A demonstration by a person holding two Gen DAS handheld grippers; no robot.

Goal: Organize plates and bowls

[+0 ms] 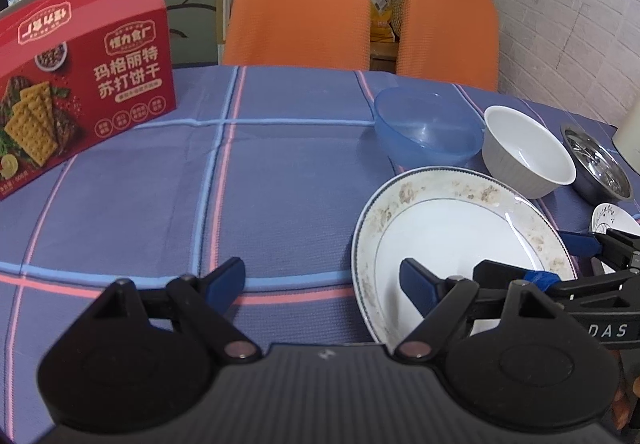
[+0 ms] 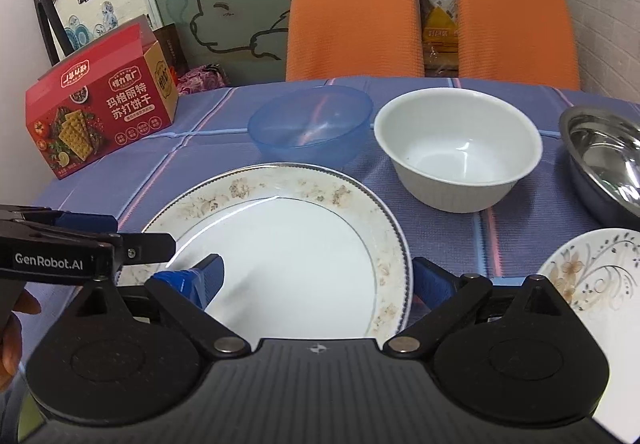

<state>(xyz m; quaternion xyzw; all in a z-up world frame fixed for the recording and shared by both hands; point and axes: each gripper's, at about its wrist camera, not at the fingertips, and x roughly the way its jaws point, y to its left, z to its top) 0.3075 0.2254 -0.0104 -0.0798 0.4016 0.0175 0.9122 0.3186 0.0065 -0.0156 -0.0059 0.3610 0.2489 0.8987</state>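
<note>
Both tongs gape, empty: right tongs (image 2: 318,278) straddle floral dinner plate (image 2: 280,244); left tongs (image 1: 322,282) sit at its left rim.

Both views are evenly lit by soft indoor light from above, a little dim and cool. Shadows are faint and short. A thin curved glare streak crosses the large plate (image 2: 288,256), and highlights glint in the steel bowl (image 2: 608,160). Fisheye distortion bends the tablecloth (image 1: 168,180) stripes and darkens the picture corners. The orange chairs (image 1: 298,10) look soft; the left wrist view is slightly blurred.
</note>
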